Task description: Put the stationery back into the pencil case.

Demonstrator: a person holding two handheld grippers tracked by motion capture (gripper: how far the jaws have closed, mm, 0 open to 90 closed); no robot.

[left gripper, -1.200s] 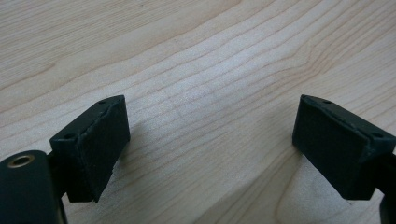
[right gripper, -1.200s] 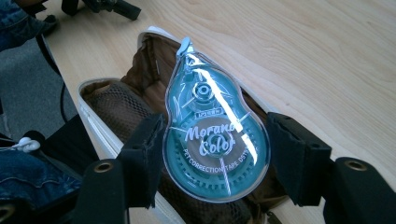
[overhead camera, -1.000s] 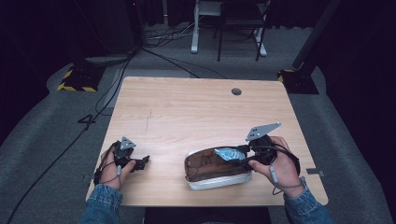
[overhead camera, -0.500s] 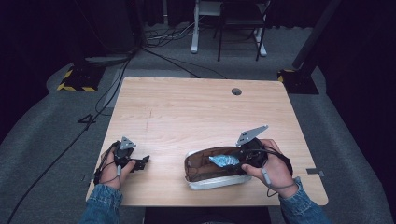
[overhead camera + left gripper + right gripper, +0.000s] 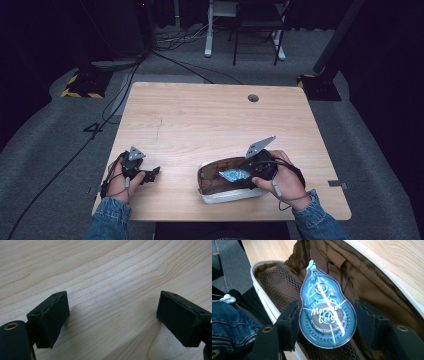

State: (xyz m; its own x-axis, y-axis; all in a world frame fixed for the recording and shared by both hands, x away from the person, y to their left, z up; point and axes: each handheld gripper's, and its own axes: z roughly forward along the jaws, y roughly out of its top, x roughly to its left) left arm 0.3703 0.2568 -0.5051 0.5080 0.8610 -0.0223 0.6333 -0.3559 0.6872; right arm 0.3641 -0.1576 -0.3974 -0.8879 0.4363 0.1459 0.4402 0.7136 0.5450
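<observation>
One correction tape (image 5: 327,312) and one pencil case (image 5: 212,181) are sitting on the desk (image 5: 200,120). The tape is a see-through blue teardrop with white writing and a little white tip. The right tongs (image 5: 329,322) are squeezing it from both sides, holding it just inside the open brown case. The left tongs (image 5: 112,315) are staying wide apart over bare desk, well away.

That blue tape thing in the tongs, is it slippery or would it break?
The correction tape looks like smooth, glossy plastic, so it could slip in the right tongs. Its see-through shell seems thin and hollow: probably light and stiff, yet might crack if squeezed hard. Flat-sided, it likely won't roll inside the pencil case.
</observation>
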